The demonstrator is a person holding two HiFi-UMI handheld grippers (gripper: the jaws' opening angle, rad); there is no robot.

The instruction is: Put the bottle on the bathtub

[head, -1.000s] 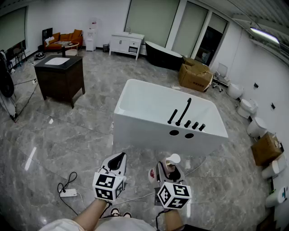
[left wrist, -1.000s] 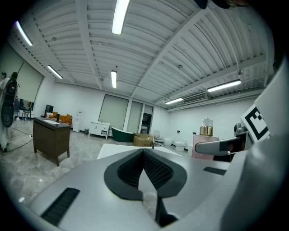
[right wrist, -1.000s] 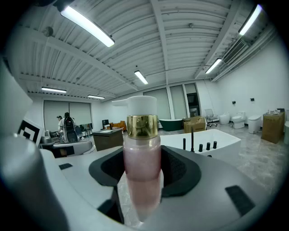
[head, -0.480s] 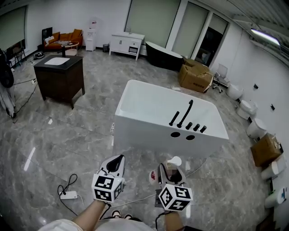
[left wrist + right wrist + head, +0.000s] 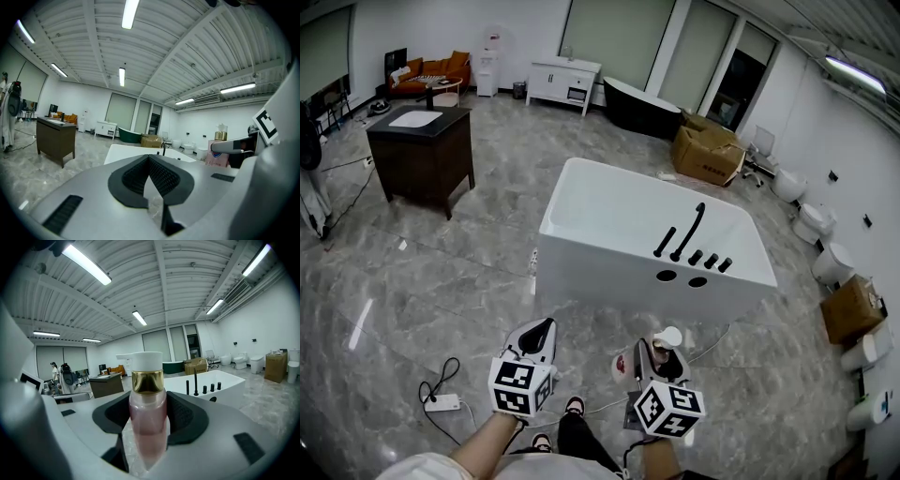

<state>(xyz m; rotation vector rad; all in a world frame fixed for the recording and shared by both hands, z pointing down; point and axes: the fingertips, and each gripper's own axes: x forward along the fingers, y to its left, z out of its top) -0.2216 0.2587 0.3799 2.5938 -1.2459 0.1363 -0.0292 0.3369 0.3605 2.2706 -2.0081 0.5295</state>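
A pink pump bottle (image 5: 147,420) with a gold collar and white pump head stands upright between the jaws of my right gripper (image 5: 149,427), which is shut on it. In the head view the bottle (image 5: 662,345) sticks up from the right gripper (image 5: 656,361) at bottom centre-right. The white bathtub (image 5: 609,211) stands on the floor a step ahead, with black taps (image 5: 684,234) on its near right rim. My left gripper (image 5: 538,337) hovers beside the right one, jaws shut and empty (image 5: 151,180). The bathtub (image 5: 220,385) shows ahead-right in the right gripper view.
A dark wooden vanity (image 5: 422,150) stands at the left. Cardboard boxes (image 5: 705,150) and a black tub (image 5: 639,108) lie beyond the bathtub. Toilets (image 5: 830,262) line the right wall. A power strip with cable (image 5: 442,401) lies on the floor by my left.
Both grippers have shifted slightly lower in the head view and the bathtub appears a little nearer. A foot now shows between the arms at the bottom.
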